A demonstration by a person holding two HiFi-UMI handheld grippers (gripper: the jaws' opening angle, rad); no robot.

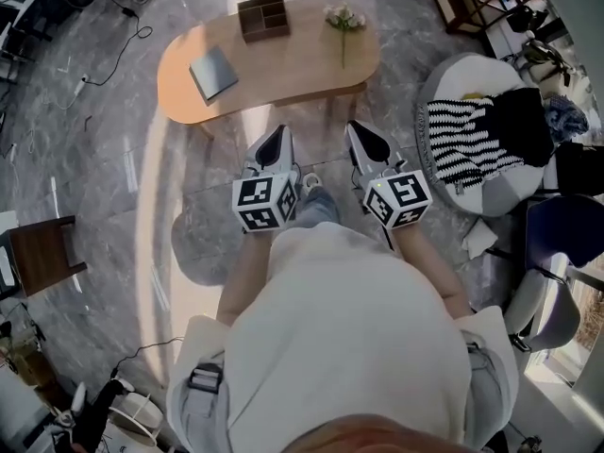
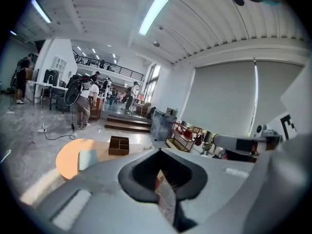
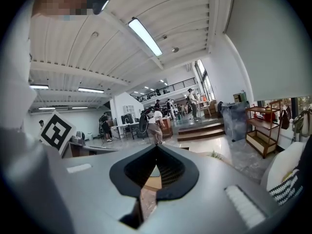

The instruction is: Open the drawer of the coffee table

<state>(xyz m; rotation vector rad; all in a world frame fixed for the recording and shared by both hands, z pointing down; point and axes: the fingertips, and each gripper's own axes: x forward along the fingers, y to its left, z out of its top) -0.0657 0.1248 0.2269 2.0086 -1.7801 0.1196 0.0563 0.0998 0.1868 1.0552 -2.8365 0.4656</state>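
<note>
The coffee table has a rounded light-wood top and stands on the marble floor ahead of me. A brown divided box, a grey pad and a small flower sprig lie on it. No drawer front shows in any view. My left gripper and right gripper are side by side just short of the table's near edge, both shut and holding nothing. The left gripper view has the closed tips pointing over the table and box. In the right gripper view the tips are closed too.
A round white pouf with striped and black cloths lies to the right, with a chair behind it. A dark wooden stool stands at left. Cables run over the floor beyond the table. A person stands far off.
</note>
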